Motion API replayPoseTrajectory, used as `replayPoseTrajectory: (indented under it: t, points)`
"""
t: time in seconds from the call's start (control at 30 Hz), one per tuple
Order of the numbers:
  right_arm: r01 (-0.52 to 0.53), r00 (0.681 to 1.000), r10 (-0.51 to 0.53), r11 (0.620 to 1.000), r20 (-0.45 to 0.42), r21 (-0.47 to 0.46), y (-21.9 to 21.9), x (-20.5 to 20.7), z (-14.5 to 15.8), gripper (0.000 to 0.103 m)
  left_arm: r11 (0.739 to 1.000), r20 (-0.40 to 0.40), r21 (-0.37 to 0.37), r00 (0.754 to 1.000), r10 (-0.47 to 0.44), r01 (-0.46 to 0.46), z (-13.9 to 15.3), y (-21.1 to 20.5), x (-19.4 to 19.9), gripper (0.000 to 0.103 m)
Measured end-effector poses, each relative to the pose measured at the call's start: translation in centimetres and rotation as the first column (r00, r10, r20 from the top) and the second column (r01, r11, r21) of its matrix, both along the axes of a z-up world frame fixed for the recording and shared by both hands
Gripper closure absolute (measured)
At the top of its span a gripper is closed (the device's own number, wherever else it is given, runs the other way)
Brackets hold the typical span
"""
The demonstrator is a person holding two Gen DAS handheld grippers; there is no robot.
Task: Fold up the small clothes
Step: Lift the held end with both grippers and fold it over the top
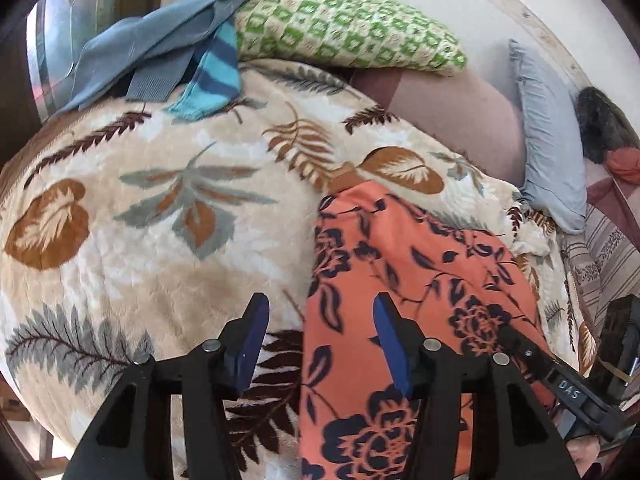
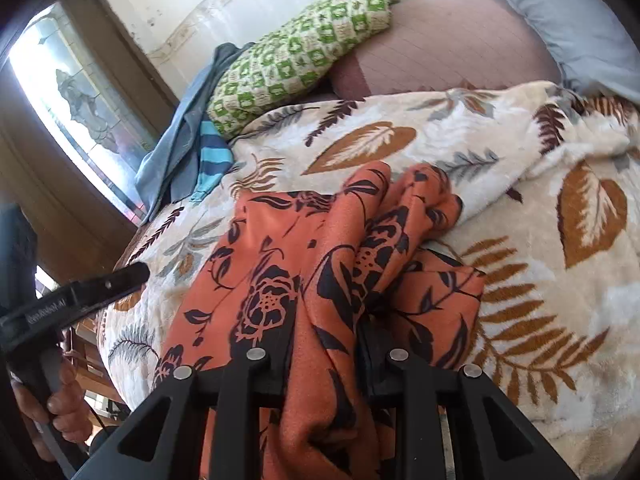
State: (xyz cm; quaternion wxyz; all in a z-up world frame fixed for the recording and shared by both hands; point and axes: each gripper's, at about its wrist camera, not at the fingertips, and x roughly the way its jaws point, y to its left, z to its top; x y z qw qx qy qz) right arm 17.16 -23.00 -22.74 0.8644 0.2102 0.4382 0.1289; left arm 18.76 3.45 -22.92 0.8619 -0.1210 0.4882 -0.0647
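An orange cloth with dark flower print lies on the leaf-pattern blanket. My left gripper is open just above the cloth's left edge, its blue pads apart, holding nothing. In the right wrist view the same orange cloth is bunched and draped over my right gripper, whose jaws are shut on a fold of it; the fingertips are hidden by the fabric. The left gripper's body shows at the left of that view, with the hand that holds it.
A green checked pillow lies at the back. A pile of blue-grey clothes with a striped turquoise piece sits beside it. A grey pillow and a pink sheet are to the right. A window is at the left.
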Motion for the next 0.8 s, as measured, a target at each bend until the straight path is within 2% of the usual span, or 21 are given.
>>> replayPoseTrajectory:
  t: [0.1,0.17,0.23,0.33,0.37,0.43,0.47,0.5,0.57,0.63,0.73,0.8]
  points:
    - [-0.003,0.999,0.003,1.000,-0.039,-0.001,-0.7,-0.3,-0.8,0.077,0.999,-0.056,-0.029,0.998,0.020,-0.022,-2.2,0.8,0.1,0.032]
    - [-0.008,0.998,0.007,1.000,-0.057,-0.003,-0.8,0.0,-1.2,0.077,0.998,-0.081,-0.069,0.997,0.005,-0.011,-3.2,0.7,0.4,0.031]
    - [-0.013,0.998,0.014,1.000,-0.066,0.003,-0.9,0.1,-1.6,0.076,0.993,-0.069,-0.119,0.997,-0.018,0.009,-3.4,0.3,0.4,0.027]
    - [-0.022,0.997,0.023,1.000,-0.079,0.020,-1.1,0.2,-2.1,0.073,0.982,-0.037,-0.164,0.995,-0.096,0.089,-3.5,-1.0,0.8,0.023]
    - [-0.021,0.996,0.023,0.999,-0.082,0.030,-1.3,0.2,-2.4,0.073,0.979,-0.034,-0.169,0.992,-0.123,0.116,-3.7,-1.6,0.8,0.023]
    - [-0.018,0.995,0.023,0.998,-0.097,0.061,-1.9,0.4,-3.1,0.066,0.972,-0.022,-0.169,0.985,-0.168,0.162,-3.8,-2.8,0.5,0.023]
    - [-0.016,0.994,0.024,0.997,-0.107,0.076,-2.1,0.5,-3.4,0.064,0.968,-0.015,-0.160,0.980,-0.200,0.195,-3.9,-3.5,0.1,0.022]
    - [-0.012,0.993,0.022,0.996,-0.115,0.088,-2.4,0.7,-3.8,0.059,0.967,-0.001,-0.131,0.975,-0.221,0.219,-3.8,-4.0,-0.3,0.017]
    - [-0.012,0.993,0.025,0.994,-0.119,0.109,-2.6,0.8,-4.2,0.056,0.967,0.025,-0.106,0.973,-0.230,0.232,-3.9,-4.4,-1.1,0.016]
    - [-0.010,0.994,0.022,0.993,-0.108,0.114,-2.7,0.5,-4.3,0.055,0.959,0.012,-0.164,0.973,-0.232,0.230,-4.0,-4.0,-1.4,0.016]
    - [0.019,0.993,-0.005,0.993,-0.116,0.120,-2.8,-0.3,-4.2,0.051,0.933,-0.020,-0.275,0.969,-0.247,0.232,-4.8,-2.9,-1.3,0.016]
    - [0.050,0.990,-0.032,0.990,-0.138,0.130,-2.8,-0.8,-4.0,0.047,0.919,-0.020,-0.310,0.965,-0.261,0.243,-5.0,-2.4,-1.6,0.016]
